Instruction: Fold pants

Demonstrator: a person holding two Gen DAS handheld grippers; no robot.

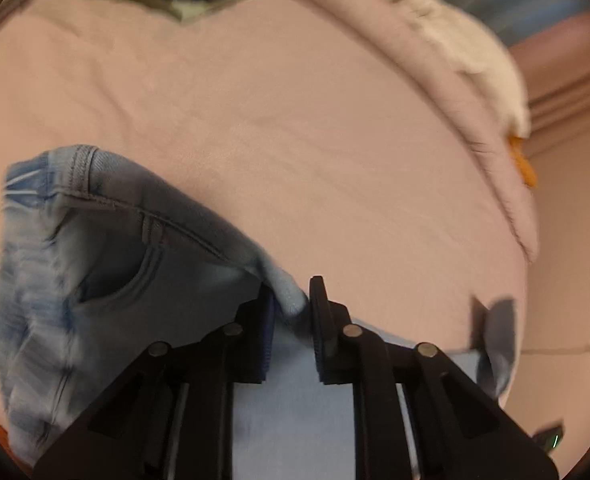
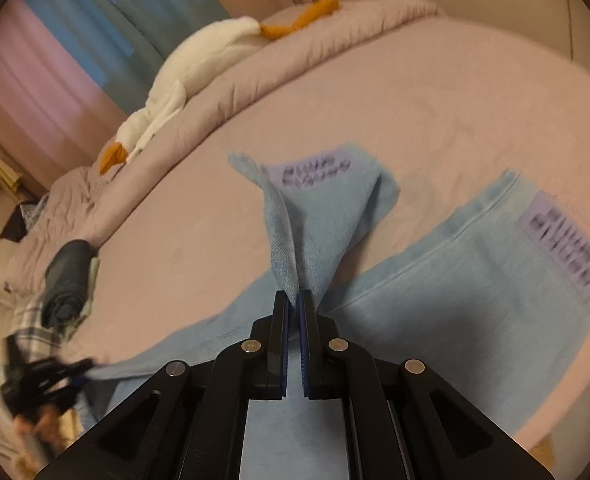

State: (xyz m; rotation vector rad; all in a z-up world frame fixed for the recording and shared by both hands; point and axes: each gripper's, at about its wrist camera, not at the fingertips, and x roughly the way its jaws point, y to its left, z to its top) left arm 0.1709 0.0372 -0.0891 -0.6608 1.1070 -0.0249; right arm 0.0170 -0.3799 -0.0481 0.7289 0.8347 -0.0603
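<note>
Light blue jeans (image 1: 115, 280) lie on a pink bed sheet (image 1: 295, 120), with the waistband and a front pocket showing at the left of the left wrist view. My left gripper (image 1: 291, 312) is shut on a bunched fold of the denim at the waist end. In the right wrist view my right gripper (image 2: 295, 308) is shut on one leg of the jeans (image 2: 455, 300) near its hem, and the cloth rises in a twisted fold from between the pads. Each hem carries a purple label (image 2: 315, 168). The other leg lies flat at the right. The left gripper (image 2: 51, 380) shows blurred at far left.
A white plush goose (image 2: 199, 68) with orange beak and feet lies on the rolled pink duvet (image 2: 335, 40) along the far edge of the bed. A rolled dark garment (image 2: 67, 276) rests on plaid cloth at the left. Curtains hang beyond.
</note>
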